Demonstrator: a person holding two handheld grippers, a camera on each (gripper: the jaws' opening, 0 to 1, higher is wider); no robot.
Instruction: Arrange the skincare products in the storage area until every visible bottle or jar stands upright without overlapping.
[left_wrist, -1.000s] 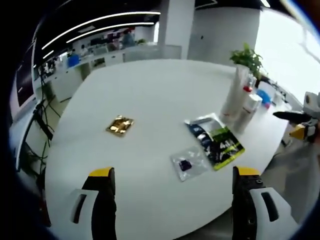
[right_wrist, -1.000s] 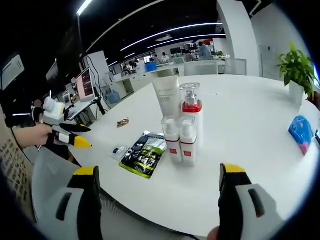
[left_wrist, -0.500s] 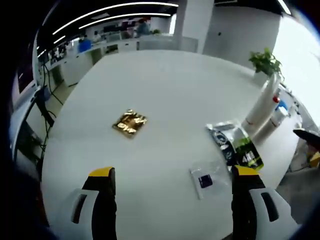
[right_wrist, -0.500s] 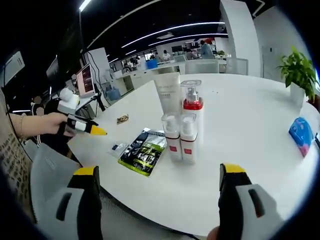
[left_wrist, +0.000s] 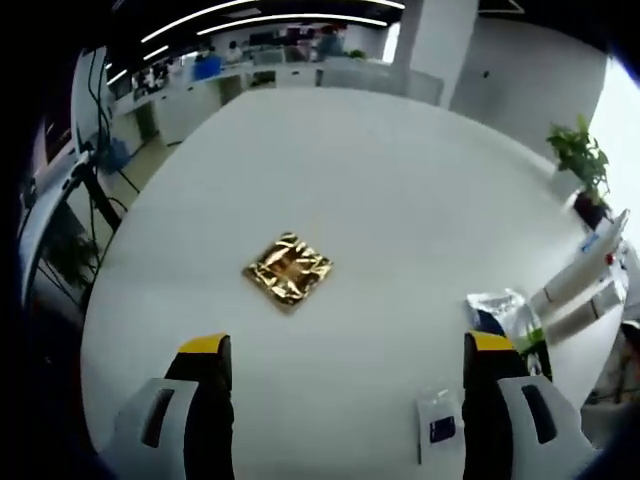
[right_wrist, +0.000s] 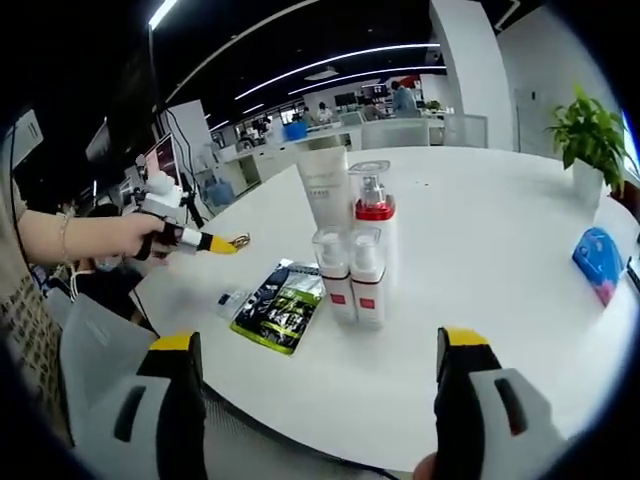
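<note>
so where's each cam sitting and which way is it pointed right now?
Left gripper view: rides on the left gripper, looking down over the white table at the gold packet; its own open jaws rise at the bottom.
Right gripper view: rides on the right gripper, facing the upright bottles; a hand holds the left gripper.
Shared: the table, gold packet, green pouch and potted plant.

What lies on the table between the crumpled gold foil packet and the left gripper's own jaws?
Nothing: in the left gripper view, only bare white table lies between the crumpled gold foil packet and the open left gripper.
</note>
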